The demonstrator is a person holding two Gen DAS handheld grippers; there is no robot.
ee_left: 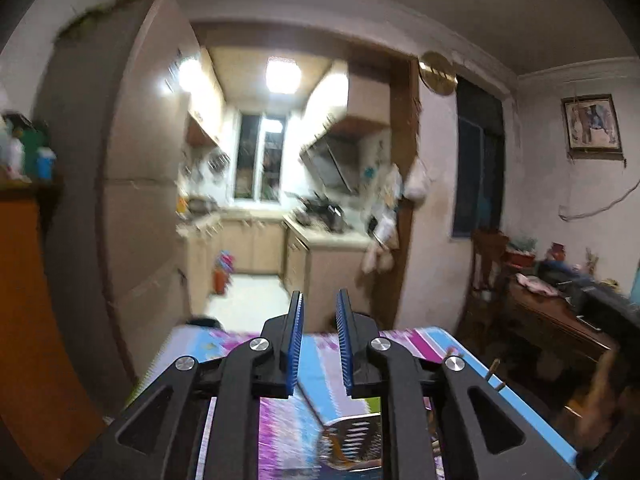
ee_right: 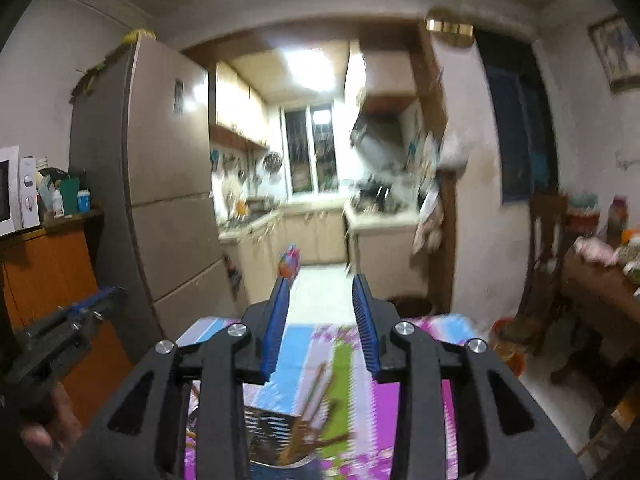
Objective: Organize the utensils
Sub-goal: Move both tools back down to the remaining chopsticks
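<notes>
My left gripper (ee_left: 320,300) is open and empty, raised above a table with a striped cloth (ee_left: 316,364). A perforated metal utensil holder (ee_left: 352,436) stands on the cloth below it, blurred. My right gripper (ee_right: 322,286) is open and empty, also held high over the same cloth (ee_right: 352,360). The metal holder (ee_right: 272,428) shows below it, with wooden utensils (ee_right: 312,404) leaning by it. The left gripper (ee_right: 68,332) also shows at the left edge of the right wrist view. Both views are motion-blurred.
A tall fridge (ee_right: 168,184) stands at left beside an orange cabinet (ee_right: 44,272) with a microwave (ee_right: 12,192). A kitchen doorway (ee_left: 280,200) lies ahead. A dark wooden table (ee_left: 560,320) with clutter is at right.
</notes>
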